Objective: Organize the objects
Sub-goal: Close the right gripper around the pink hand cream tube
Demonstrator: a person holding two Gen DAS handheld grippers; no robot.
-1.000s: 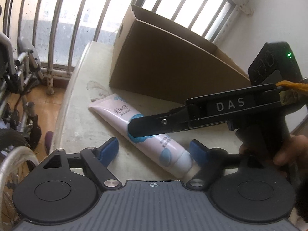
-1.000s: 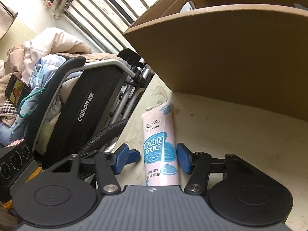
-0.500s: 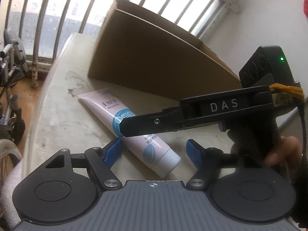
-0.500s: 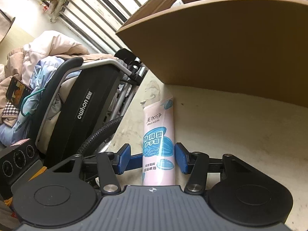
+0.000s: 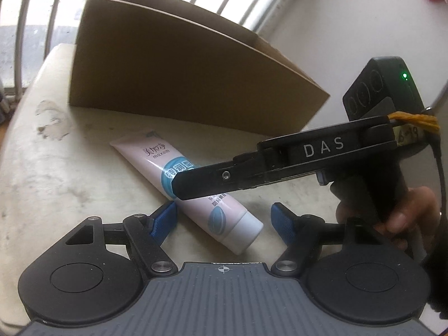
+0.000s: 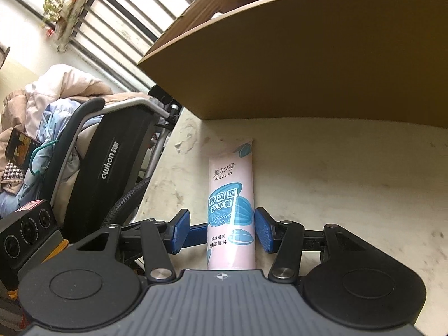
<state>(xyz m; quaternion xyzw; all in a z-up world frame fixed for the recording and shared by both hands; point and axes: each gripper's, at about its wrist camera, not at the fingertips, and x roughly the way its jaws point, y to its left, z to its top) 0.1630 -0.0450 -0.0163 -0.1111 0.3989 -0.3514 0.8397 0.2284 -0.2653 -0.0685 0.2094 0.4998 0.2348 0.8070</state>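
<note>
A pink and blue hand cream tube lies flat on the pale table, in front of the cardboard box. My right gripper straddles the tube. Its right pad sits at the tube's edge and a gap shows at its left pad, so it is open. In the left wrist view one of its fingers crosses over the tube. My left gripper is open around the tube's white cap end, with its left pad close against the tube's side.
The box is open at the top and fills the back of the table. A black wheelchair piled with clothes stands past the table's left edge. A person's hand holds the right gripper's handle. Window bars run behind.
The tube has slid along the box front, away from the stain at the table's edge. Both grippers moved with it, and it now lies straighter between the right gripper's fingers.
</note>
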